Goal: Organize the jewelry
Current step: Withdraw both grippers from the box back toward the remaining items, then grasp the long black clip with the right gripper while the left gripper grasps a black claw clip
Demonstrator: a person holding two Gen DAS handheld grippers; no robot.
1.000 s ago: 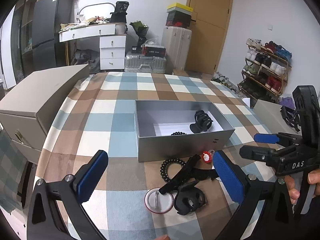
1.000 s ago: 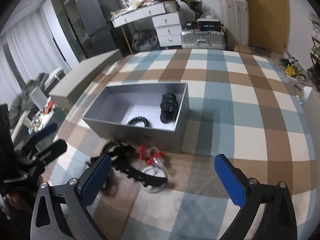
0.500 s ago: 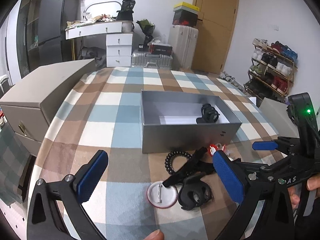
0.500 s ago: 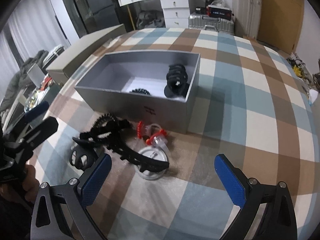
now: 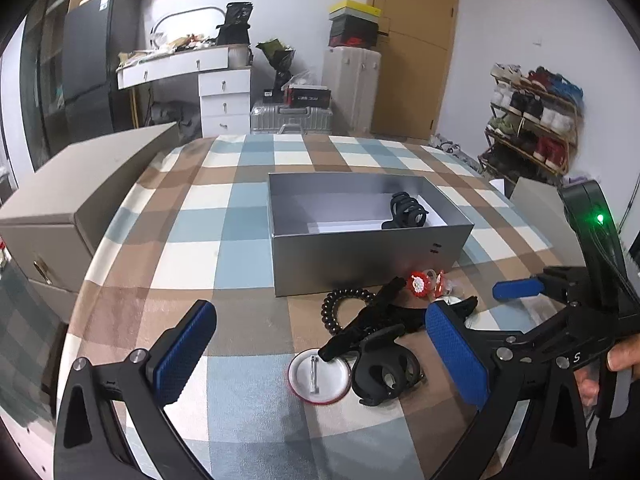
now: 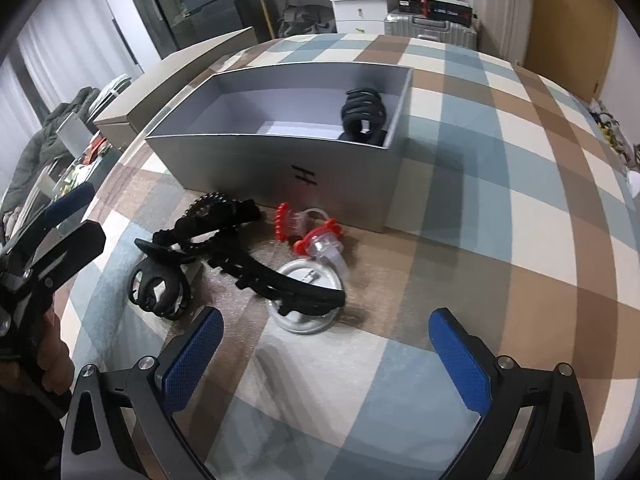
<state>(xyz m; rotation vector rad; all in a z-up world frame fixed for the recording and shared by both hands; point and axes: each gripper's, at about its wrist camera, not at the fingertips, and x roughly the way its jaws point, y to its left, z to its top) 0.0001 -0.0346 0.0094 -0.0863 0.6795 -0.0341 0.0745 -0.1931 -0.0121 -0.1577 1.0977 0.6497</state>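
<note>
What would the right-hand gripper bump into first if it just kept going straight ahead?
Probably the long black toothed hair clip lying over the round white badge, just ahead of the open right gripper. The grey box lies beyond. Depth is hard to judge.

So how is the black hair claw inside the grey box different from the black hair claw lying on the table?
The hair claw in the box sits inside the grey box, near its right end; the hair claw on the table lies outside, in front of the box. The boxed one lies alone, while the table one lies against a long black clip. Both are black.
</note>
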